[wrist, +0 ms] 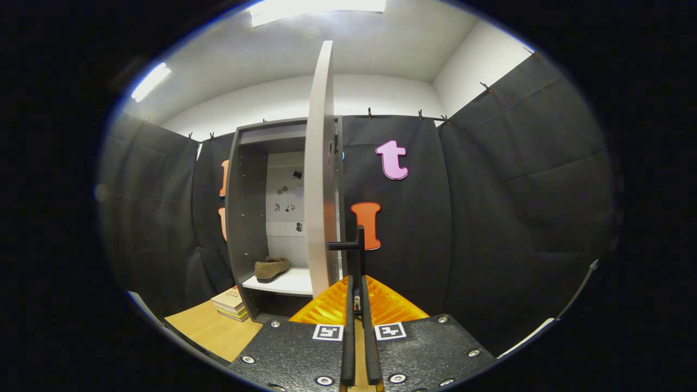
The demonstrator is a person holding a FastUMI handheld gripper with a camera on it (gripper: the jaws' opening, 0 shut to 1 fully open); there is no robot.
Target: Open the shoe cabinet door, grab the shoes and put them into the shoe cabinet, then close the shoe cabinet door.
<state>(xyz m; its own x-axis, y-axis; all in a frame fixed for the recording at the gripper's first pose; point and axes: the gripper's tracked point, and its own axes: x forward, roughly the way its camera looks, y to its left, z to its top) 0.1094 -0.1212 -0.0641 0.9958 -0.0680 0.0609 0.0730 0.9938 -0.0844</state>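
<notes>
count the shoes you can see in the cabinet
1: a shoe lies on the shelf inside the open cabinet; the door may hide another.

A stack of books [231, 306] on the wooden floor [209, 329], under bright ceiling lights [318, 7].

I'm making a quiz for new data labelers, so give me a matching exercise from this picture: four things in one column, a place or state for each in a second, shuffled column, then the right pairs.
Things:
1. shoe
2. cabinet door
3. stack of books
4. gripper

Places or states:
A. on the wooden surface beside the cabinet's base
B. fingers close together around the door's dark handle
C. on the white shelf inside the cabinet
D. swung open, seen edge-on just ahead of the fingers

Pairs: 1-C, 2-D, 3-A, 4-B
</notes>
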